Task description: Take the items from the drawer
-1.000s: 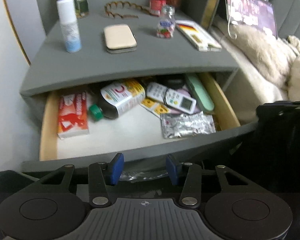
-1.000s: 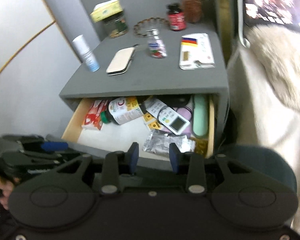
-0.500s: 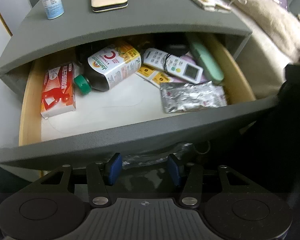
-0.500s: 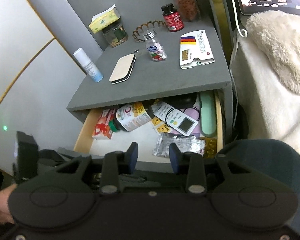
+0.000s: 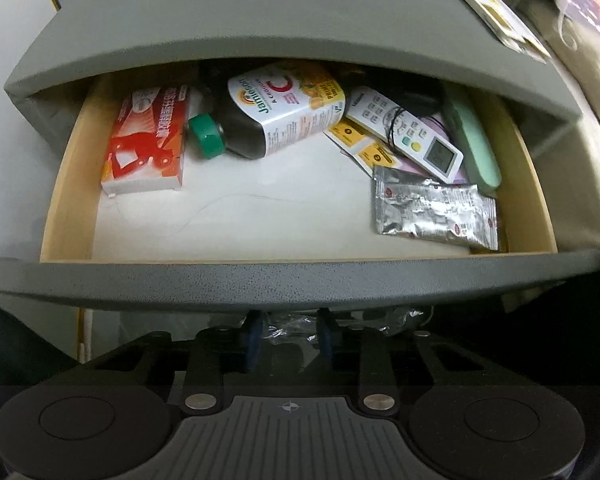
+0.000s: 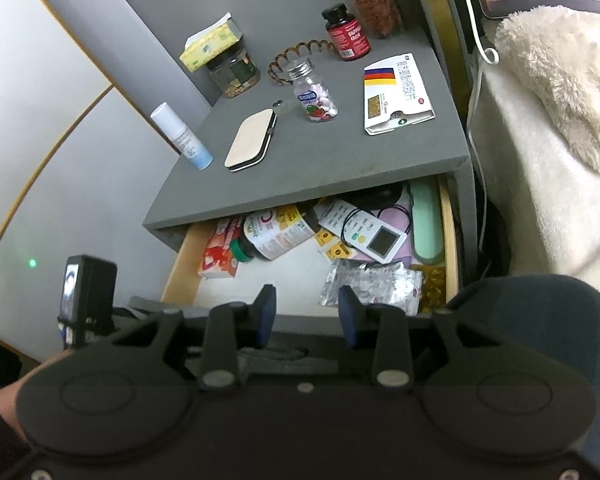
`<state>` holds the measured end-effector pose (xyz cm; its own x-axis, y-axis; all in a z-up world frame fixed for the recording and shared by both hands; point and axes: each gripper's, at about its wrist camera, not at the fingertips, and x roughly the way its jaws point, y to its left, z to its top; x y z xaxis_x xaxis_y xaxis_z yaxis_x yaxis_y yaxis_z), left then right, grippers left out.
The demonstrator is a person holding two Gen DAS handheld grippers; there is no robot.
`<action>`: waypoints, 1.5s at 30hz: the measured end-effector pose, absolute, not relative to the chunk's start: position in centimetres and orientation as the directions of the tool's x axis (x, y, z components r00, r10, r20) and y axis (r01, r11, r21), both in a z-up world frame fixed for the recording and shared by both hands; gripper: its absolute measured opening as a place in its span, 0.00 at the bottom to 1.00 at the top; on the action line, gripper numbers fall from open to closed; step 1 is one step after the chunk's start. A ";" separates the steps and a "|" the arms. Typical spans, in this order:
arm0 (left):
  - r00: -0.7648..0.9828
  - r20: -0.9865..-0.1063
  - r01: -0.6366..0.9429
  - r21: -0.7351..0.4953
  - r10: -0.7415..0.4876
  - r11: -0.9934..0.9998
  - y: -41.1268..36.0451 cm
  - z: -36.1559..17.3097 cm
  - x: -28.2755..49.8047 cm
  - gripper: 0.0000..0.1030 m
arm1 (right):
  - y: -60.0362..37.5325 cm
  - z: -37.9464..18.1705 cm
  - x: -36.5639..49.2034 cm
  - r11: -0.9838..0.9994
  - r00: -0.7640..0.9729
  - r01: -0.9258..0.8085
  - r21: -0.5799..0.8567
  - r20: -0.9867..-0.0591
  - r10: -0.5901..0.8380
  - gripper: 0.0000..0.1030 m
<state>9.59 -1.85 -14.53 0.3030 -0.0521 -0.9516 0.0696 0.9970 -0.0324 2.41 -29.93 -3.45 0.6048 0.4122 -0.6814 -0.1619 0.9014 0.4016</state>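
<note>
grey drawer (image 5: 292,280) stands pulled out under the nightstand top (image 6: 320,160). the left gripper (image 5: 288,332) sits just below the drawer front, jaws having just narrowed with nothing clearly pinched; what lies between the tips i cannot tell. the vitamin bottle (image 5: 276,116) lies beyond the front, toward the back, long axis slanting, green cap pointing left. the right gripper (image 6: 306,312) hovers above the front, part spread and empty. a fleecy blanket (image 6: 560,80) lies right of the drawer.

Vitamin bottle (image 5: 276,116), lying in the drawer (image 5: 292,280): label is showing "Jamieson" and a large red "C". Red box (image 5: 148,140) and white packet (image 6: 396,94) are bearing Chinese characters, too small to read.
</note>
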 end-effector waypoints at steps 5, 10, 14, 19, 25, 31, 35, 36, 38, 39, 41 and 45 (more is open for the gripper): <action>0.309 -0.951 0.073 0.020 -0.004 0.997 -2.9 -14.6 11.4 0.25 | -30.3 -3.4 2.3 0.893 0.608 -0.159 0.421 -0.671 0.425 0.33; 0.331 -0.943 0.073 0.052 0.025 0.996 -3.6 -14.7 13.7 0.24 | -30.8 -3.4 2.4 0.882 0.611 -0.161 0.443 -0.657 0.442 0.33; 0.352 -0.935 0.058 0.073 0.048 0.996 -4.1 -14.7 16.0 0.25 | -31.2 -3.4 2.4 0.871 0.611 -0.159 0.465 -0.647 0.457 0.33; 0.384 -0.922 0.047 0.083 0.059 0.995 -4.4 -14.7 17.9 0.24 | -31.4 -3.4 2.5 0.866 0.613 -0.157 0.475 -0.641 0.463 0.33; 0.397 -0.915 0.066 0.099 0.065 0.993 -5.1 -14.8 18.7 0.24 | -31.7 -3.5 2.6 0.866 0.623 -0.147 0.479 -0.635 0.457 0.33; 0.505 -0.863 0.086 0.079 0.025 0.993 -4.3 -10.1 15.6 0.37 | -31.3 -3.1 2.4 0.885 0.634 -0.143 0.442 -0.646 0.425 0.43; 0.600 -0.800 0.085 0.054 -0.008 0.995 -2.7 -4.5 13.0 0.51 | -30.5 -2.2 1.6 0.909 0.663 -0.157 0.386 -0.641 0.387 0.59; 0.613 -0.790 0.085 0.055 -0.009 0.995 -2.5 -3.6 12.8 0.58 | -30.3 -1.9 1.6 0.914 0.667 -0.159 0.374 -0.642 0.379 0.60; 0.656 -0.755 0.083 0.062 -0.007 0.995 -1.6 -1.2 11.2 0.70 | -29.9 -1.2 1.8 0.917 0.669 -0.152 0.369 -0.644 0.371 0.72; 0.677 -0.736 0.081 0.066 -0.007 0.995 -1.1 0.1 10.3 0.77 | -29.7 -0.8 2.0 0.918 0.670 -0.148 0.369 -0.645 0.367 0.72; 0.716 -0.698 0.072 0.071 -0.002 0.995 0.4 2.7 8.5 0.81 | -28.9 0.2 2.5 0.922 0.665 -0.149 0.357 -0.654 0.360 0.73; 0.745 -0.668 0.037 0.053 0.008 0.998 2.1 5.6 5.6 1.00 | -26.1 3.0 3.3 0.950 0.686 -0.141 0.278 -0.664 0.296 0.80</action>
